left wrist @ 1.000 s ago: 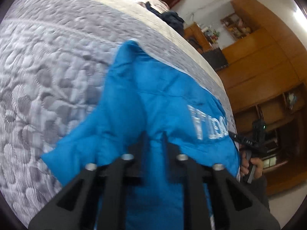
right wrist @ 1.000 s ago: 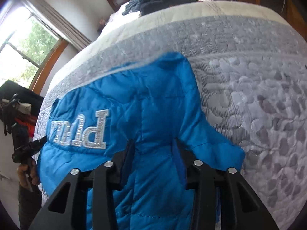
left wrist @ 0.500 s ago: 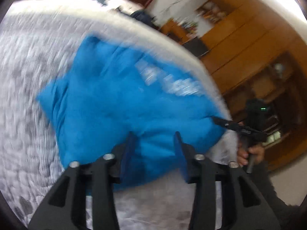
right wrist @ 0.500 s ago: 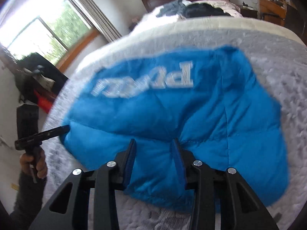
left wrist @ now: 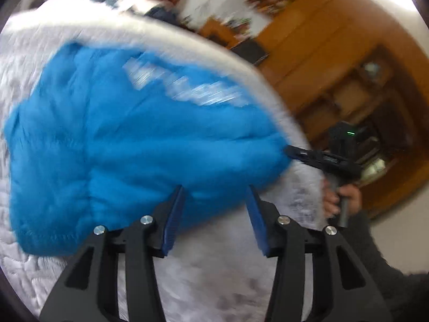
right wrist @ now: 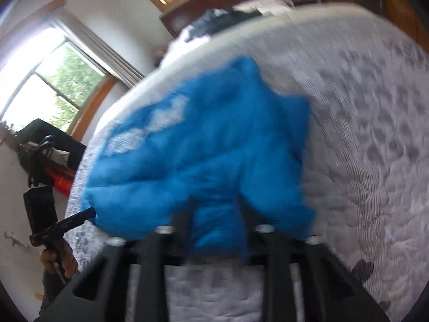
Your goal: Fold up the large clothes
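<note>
Left wrist: left gripper [left wrist: 214,196] spread, w/ blue jacket [left wrist: 128,139] ahead (blurred); right gripper [right wrist: 215,209] pinching jacket hem.

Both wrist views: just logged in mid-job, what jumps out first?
A bright blue puffy jacket lies bunched in the middle of the grey quilted bed, its white lettering blurred. The left gripper stands open at the jacket's near edge, while the right gripper has a fold of blue fabric between its fingers. Behind, a sunlit window shows in the right wrist view and wooden shelves in the left.
</note>
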A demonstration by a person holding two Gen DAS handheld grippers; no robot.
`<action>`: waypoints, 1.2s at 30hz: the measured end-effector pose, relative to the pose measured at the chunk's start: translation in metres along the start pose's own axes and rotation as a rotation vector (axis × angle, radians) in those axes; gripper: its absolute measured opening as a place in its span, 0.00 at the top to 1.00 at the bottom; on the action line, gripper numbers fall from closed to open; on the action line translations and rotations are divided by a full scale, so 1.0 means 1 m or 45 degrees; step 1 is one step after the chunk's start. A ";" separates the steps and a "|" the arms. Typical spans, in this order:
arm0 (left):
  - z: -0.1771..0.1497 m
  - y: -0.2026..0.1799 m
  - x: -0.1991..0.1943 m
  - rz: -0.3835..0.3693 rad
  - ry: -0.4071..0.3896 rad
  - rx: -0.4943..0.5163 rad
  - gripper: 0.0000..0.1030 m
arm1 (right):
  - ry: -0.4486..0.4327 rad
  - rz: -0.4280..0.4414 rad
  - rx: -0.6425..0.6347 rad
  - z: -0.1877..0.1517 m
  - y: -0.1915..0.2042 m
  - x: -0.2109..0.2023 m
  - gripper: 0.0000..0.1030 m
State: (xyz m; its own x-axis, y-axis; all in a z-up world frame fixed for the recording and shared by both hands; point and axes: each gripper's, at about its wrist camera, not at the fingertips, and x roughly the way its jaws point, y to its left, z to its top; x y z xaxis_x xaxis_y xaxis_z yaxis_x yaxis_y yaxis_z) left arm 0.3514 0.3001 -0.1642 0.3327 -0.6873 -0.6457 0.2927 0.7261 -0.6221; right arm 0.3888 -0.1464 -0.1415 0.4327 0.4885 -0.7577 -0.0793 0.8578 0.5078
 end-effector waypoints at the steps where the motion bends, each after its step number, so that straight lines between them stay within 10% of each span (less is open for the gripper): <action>1: -0.001 0.008 0.003 -0.004 -0.012 -0.041 0.74 | 0.007 0.009 -0.007 0.000 -0.003 0.003 0.92; 5: -0.003 0.022 -0.020 -0.120 -0.052 -0.105 0.53 | -0.050 0.038 -0.051 -0.004 0.012 -0.020 0.60; 12: -0.010 0.066 -0.090 -0.162 -0.179 -0.257 0.16 | -0.121 -0.375 -0.384 -0.021 0.037 -0.029 0.53; 18: -0.009 0.106 -0.086 -0.296 -0.104 -0.402 0.19 | -0.063 -0.386 -0.313 -0.017 0.031 -0.017 0.51; 24: -0.003 0.127 -0.131 -0.226 -0.161 -0.421 0.09 | -0.137 -0.514 -0.783 -0.058 0.154 -0.009 0.27; 36: 0.051 0.189 -0.100 -0.194 0.052 -0.569 0.08 | -0.194 -0.768 -1.528 -0.176 0.298 0.112 0.26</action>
State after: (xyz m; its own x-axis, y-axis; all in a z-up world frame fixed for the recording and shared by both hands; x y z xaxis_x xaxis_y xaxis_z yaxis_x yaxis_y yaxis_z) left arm 0.4189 0.5069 -0.1942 0.2777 -0.7921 -0.5436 -0.0823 0.5442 -0.8349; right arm 0.2559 0.1921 -0.1470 0.7665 0.0344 -0.6413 -0.5388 0.5778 -0.6130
